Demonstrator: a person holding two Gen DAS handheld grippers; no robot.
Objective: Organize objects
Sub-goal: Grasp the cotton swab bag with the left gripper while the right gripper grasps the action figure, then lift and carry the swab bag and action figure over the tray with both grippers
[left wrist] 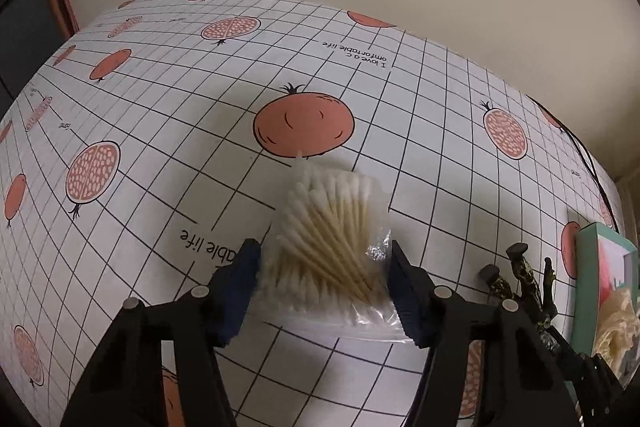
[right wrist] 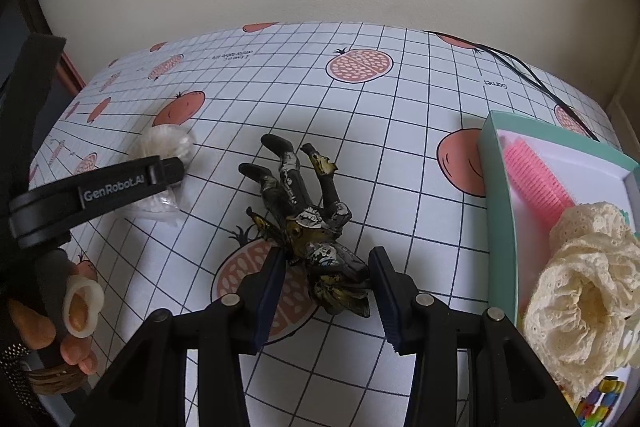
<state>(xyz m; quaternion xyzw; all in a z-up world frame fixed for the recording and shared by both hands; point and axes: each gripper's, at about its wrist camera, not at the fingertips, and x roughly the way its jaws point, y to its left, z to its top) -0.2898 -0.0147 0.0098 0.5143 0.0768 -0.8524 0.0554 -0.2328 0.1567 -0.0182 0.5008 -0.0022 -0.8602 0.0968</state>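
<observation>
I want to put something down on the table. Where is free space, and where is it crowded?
Free: the far tablecloth beyond the cotton swab bag and the figurine, up to the wall. Crowded: the box, holding a pink comb and lace.

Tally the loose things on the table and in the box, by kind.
Bag of cotton swabs: 1
Toy figure: 1
Pink comb, in the box: 1
Cream lace cloth, in the box: 1
Colourful blocks: number unclear
Total: 4 plus blocks
</observation>
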